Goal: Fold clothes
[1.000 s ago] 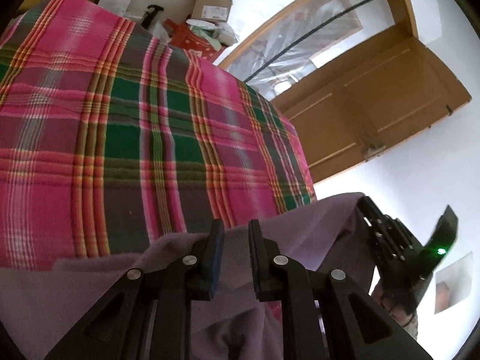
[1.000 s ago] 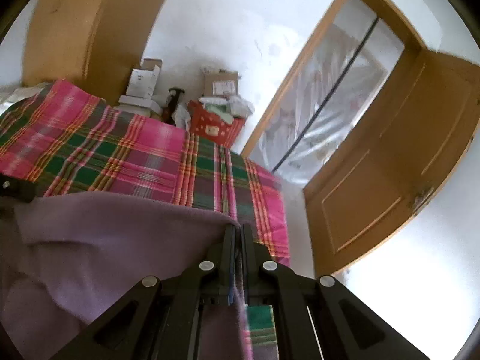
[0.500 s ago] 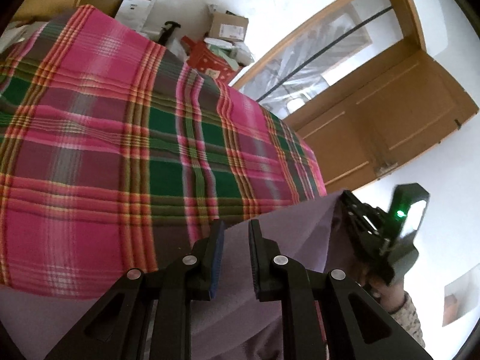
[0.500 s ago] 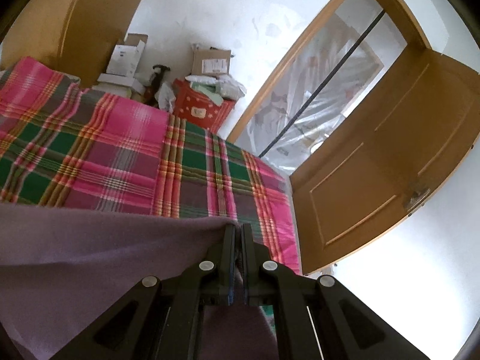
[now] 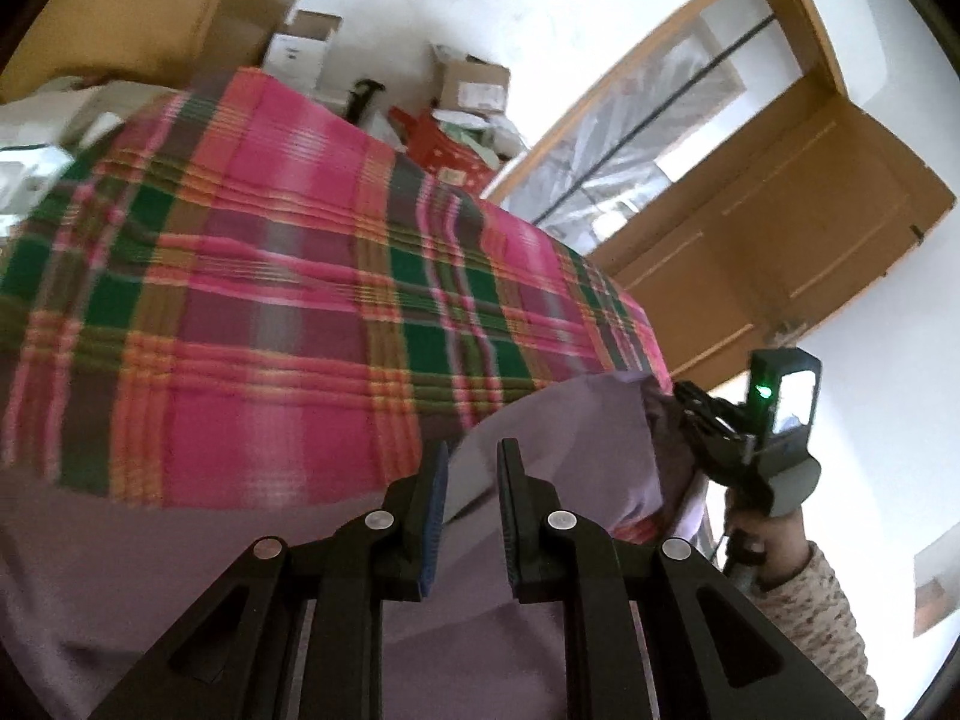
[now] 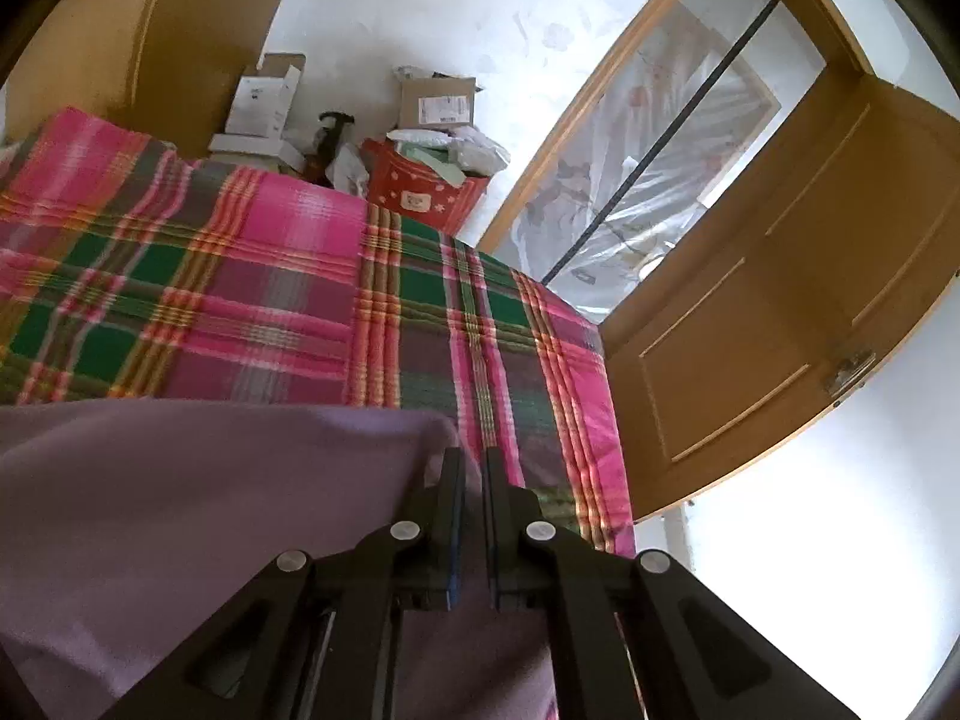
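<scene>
Purple garment, a soft mauve cloth, hangs lifted by its top edge above the near end of the plaid blanket, with that edge running fairly straight from one gripper to the other. Holding it up by two spread points lets the cloth fall flat under its own weight, which is likely why it is kept in the air rather than on the blanket.

At the garment's right corner, the right gripper has its jaws almost together, with only a thin slit between the pads and a fold of the purple cloth pinched in it. At the other end of the edge, the left gripper stands partly open, a clear gap between its pads; the cloth's edge runs up into that gap, but whether the pads actually grip it I cannot tell.

Seen from the left wrist, the person's hand in a speckled sleeve carries the right gripper just past the garment's far corner.

Beyond the blanket stand cardboard boxes and a red bag, and to its right an open wooden door.
</scene>
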Demonstrator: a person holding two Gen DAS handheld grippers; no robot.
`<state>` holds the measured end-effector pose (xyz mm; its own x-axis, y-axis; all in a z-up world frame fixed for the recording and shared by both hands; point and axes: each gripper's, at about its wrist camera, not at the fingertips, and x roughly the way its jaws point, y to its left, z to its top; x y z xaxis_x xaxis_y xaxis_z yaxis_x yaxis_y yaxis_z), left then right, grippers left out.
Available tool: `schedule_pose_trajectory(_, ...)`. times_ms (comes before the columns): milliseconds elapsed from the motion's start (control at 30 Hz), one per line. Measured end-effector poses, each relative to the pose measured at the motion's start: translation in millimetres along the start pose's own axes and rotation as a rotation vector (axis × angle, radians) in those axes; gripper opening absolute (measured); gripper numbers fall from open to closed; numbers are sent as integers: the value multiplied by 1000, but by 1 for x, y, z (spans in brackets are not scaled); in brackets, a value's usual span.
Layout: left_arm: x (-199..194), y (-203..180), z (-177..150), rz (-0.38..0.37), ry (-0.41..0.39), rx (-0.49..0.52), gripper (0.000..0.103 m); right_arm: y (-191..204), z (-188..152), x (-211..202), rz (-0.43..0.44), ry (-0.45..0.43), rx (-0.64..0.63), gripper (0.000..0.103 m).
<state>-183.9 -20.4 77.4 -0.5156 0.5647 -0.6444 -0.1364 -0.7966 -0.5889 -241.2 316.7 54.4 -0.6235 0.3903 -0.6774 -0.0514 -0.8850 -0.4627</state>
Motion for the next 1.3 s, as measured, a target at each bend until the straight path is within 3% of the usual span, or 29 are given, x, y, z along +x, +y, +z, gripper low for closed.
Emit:
schedule_pose_trajectory(267,-77,29,-46,80,-55,-20,23,-14,-41,-76,187,-55,100,9)
schedule_pose_trajectory(467,-140,61,-97,200,-119,-80,25,-8,-87,-149,361,-123,122,12)
schedule_pose_trajectory(567,-164,77,-125,236,-141,-115,26,-5,-110,-185,452,-155,136,18)
schedule_pose_trajectory(700,-184,97,-159,277,-155,-179,40,4,-139,-224,564,-193,146,22)
schedule_pose_trajectory(900,-185,121,-199,252,-97,-280,40,50,-175,-255,756,-229,87,33)
schedule_pose_trajectory(1000,-184,125,-211,189,-89,-324,41,81,-188,-253,788,-196,38,33)
schedule_pose_trajectory(1100,-177,128,-215,179,-86,-368,42,108,-199,-245,818,-133,17,33)
schedule_pose_trajectory(1300,-165,133,-218,138,-118,-420,43,119,-220,-229,836,-69,104,36)
